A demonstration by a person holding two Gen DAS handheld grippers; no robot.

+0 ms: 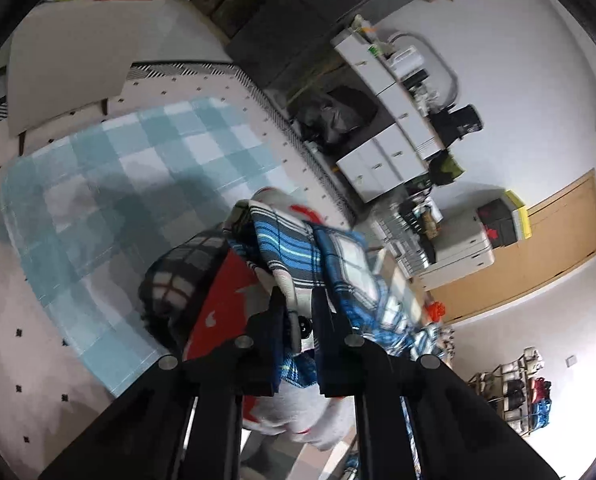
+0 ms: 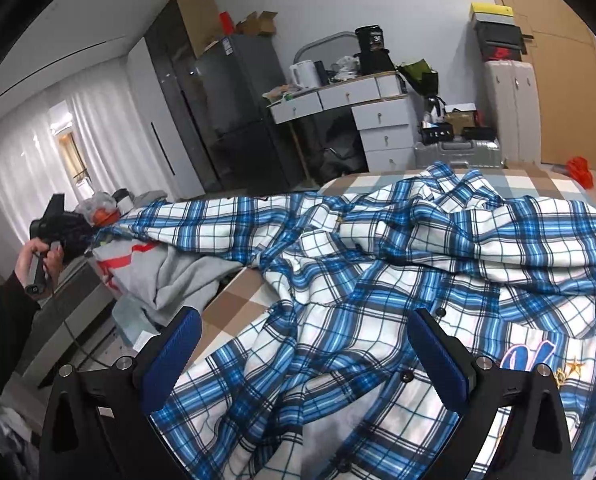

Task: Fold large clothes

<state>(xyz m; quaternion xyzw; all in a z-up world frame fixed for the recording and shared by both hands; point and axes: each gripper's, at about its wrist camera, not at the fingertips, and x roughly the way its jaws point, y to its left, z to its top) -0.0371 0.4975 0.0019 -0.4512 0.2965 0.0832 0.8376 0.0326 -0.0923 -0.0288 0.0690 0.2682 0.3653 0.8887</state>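
Observation:
A large blue and white plaid shirt [image 2: 398,248] lies crumpled on a bed with a brown checked cover [image 2: 242,300]. One sleeve is stretched out to the left. My left gripper [image 1: 298,304] is shut on the end of that sleeve [image 1: 298,240], held out beyond the bed's edge; it also shows far left in the right wrist view [image 2: 58,232]. My right gripper [image 2: 302,344] is open just above the shirt's front, its blue pads [image 2: 178,356] on either side of the button placket.
A grey and red garment [image 2: 158,268] hangs over the bed's left edge. A blue checked rug [image 1: 118,200] lies on the floor below. A white desk with drawers [image 2: 358,108], a dark fridge [image 2: 238,112] and suitcases [image 2: 506,108] stand along the far wall.

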